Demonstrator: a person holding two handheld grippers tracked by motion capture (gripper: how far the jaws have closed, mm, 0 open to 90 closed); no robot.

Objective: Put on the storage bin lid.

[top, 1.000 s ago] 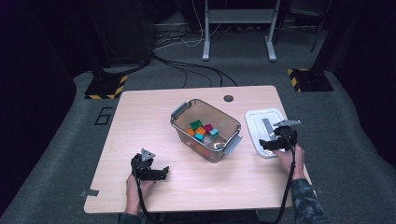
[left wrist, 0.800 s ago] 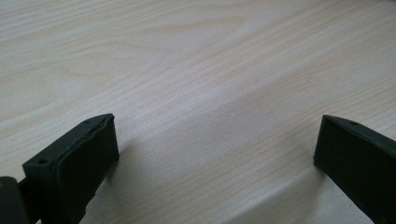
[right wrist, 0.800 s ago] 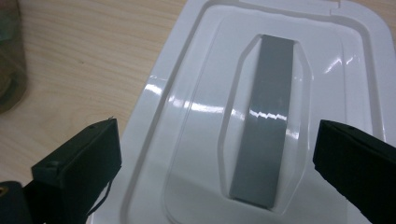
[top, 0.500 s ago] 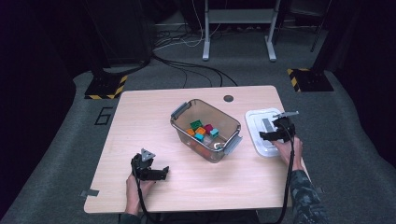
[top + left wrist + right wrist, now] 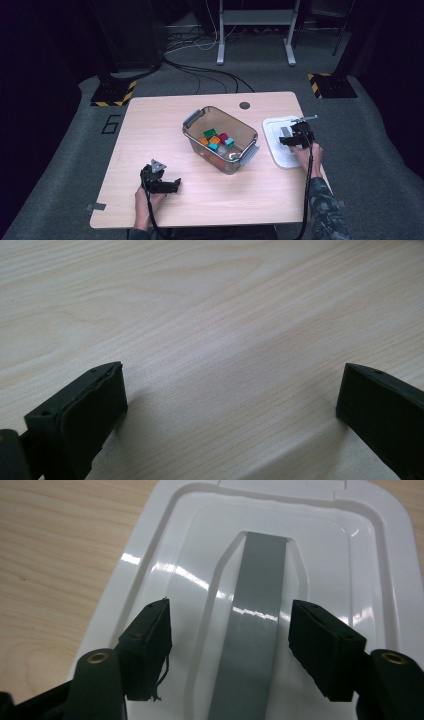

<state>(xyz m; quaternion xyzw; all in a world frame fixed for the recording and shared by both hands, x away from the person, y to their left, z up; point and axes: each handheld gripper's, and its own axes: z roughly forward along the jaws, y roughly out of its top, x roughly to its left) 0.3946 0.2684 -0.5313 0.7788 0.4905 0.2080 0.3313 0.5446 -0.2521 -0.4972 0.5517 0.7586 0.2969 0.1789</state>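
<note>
A white lid [image 5: 277, 152] lies flat near the table's right edge, with a grey handle strip [image 5: 260, 580] along its middle. My right gripper [image 5: 292, 137] hovers low over it. In the right gripper view its jaws [image 5: 230, 617] straddle the handle strip, a gap left on each side. They have just been closing and do not press on it. A clear plastic bin [image 5: 235, 120] stands mid-table with several coloured blocks [image 5: 216, 139] inside. My left gripper [image 5: 175, 184] rests near the front left, its jaws [image 5: 232, 385] wide open over bare wood.
The light wooden table [image 5: 150, 130] has a dark round hole [image 5: 244, 105] near its far edge. Grey latches [image 5: 248, 154] stick out from the bin's ends. Cables and a metal stand lie on the dark floor beyond.
My right gripper has moved farther along the lid, away from the person, and its jaws have narrowed around the grey handle strip. The left gripper has stayed put.
</note>
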